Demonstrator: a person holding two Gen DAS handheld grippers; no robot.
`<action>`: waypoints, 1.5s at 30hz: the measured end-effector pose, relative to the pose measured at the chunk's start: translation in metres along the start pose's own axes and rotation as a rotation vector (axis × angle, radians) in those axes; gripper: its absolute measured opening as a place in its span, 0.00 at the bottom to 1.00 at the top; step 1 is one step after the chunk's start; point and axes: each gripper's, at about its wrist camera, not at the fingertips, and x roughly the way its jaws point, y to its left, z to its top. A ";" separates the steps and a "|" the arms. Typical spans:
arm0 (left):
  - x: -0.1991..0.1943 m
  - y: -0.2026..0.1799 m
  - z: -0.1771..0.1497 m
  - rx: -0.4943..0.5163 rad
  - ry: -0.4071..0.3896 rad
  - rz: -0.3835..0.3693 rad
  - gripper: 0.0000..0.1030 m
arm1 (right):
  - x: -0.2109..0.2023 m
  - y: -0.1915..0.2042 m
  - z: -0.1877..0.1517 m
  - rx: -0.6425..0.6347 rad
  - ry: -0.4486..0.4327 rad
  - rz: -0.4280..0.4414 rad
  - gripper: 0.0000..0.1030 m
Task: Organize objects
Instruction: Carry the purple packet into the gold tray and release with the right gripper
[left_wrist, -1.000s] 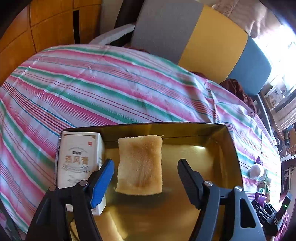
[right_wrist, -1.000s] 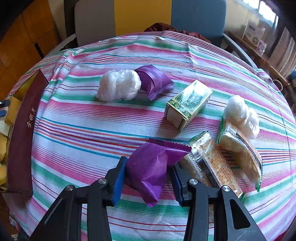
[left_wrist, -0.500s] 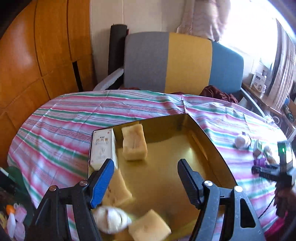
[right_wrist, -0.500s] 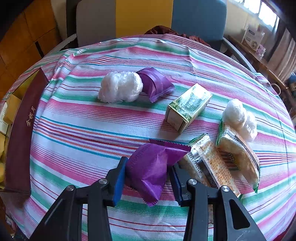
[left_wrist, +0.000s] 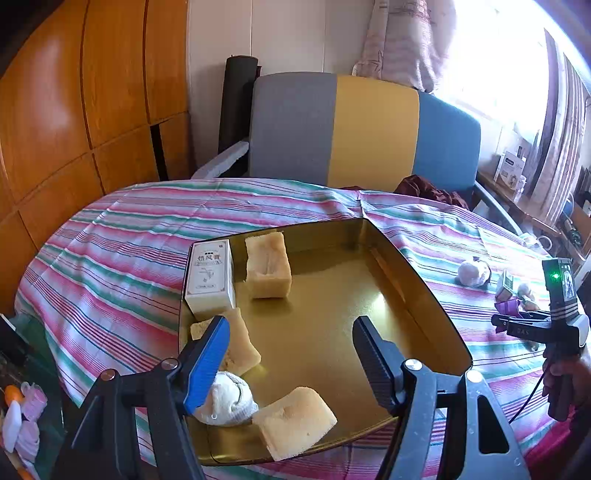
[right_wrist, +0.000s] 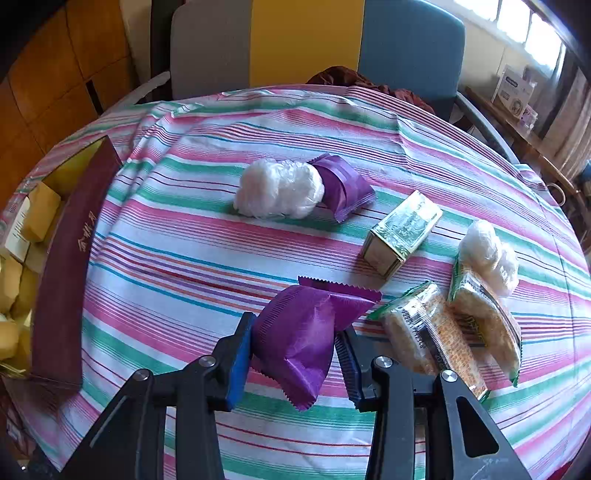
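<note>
Right wrist: two purple packets, two cracker packs.

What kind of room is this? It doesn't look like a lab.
Most likely a lived-in home, perhaps a dining or sitting room. A round table under a striped tablecloth, a grey, yellow and blue chair, wooden wall panels and a curtained window suggest it.

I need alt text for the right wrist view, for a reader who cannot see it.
The right gripper is shut on a crinkled purple foil packet above a striped tablecloth. Beyond lie a second purple packet, two white plastic-wrapped balls, a green carton and two cracker packs.
</note>
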 end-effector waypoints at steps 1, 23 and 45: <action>-0.001 0.000 -0.001 0.001 -0.001 -0.005 0.68 | -0.002 0.002 0.000 0.002 -0.003 0.005 0.42; -0.018 0.041 0.003 -0.109 -0.035 -0.015 0.64 | -0.081 0.163 0.034 -0.204 -0.154 0.383 0.42; -0.008 0.113 -0.018 -0.270 0.011 0.059 0.63 | 0.014 0.336 0.054 -0.342 0.070 0.521 0.50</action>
